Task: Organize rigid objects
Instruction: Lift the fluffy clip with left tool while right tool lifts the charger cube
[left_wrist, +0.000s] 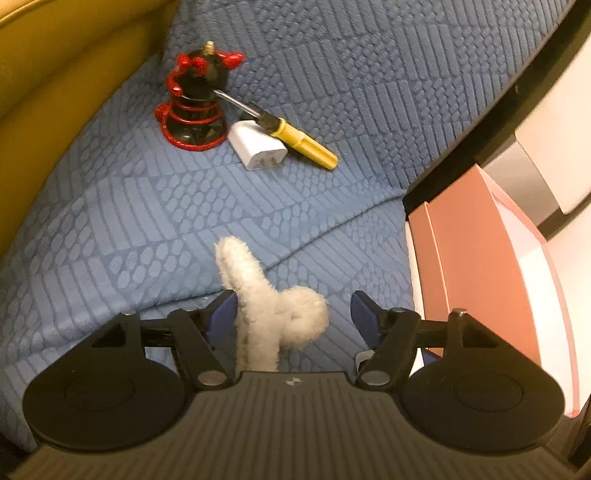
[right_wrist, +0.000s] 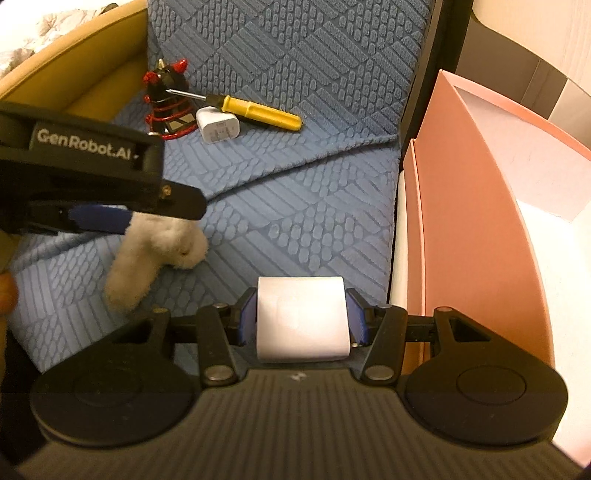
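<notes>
My left gripper (left_wrist: 293, 314) is open, its jaws wide apart around a white plush toy (left_wrist: 273, 306) that lies on the blue cushion (left_wrist: 332, 110); the toy touches the left jaw. In the right wrist view the left gripper (right_wrist: 122, 218) hangs over the same toy (right_wrist: 155, 251). My right gripper (right_wrist: 301, 317) is shut on a white rectangular box (right_wrist: 301, 317). A black and red figurine (left_wrist: 195, 103), a white charger plug (left_wrist: 258, 146) and a yellow-handled screwdriver (left_wrist: 299, 140) lie together further back; they also show in the right wrist view: figurine (right_wrist: 166, 99), plug (right_wrist: 218, 125), screwdriver (right_wrist: 258, 110).
A pink open box (right_wrist: 472, 221) with a white inside stands to the right of the cushion, also in the left wrist view (left_wrist: 480, 280). A mustard sofa arm (left_wrist: 55, 92) rises on the left. A dark frame edge (left_wrist: 498, 103) runs along the cushion's right.
</notes>
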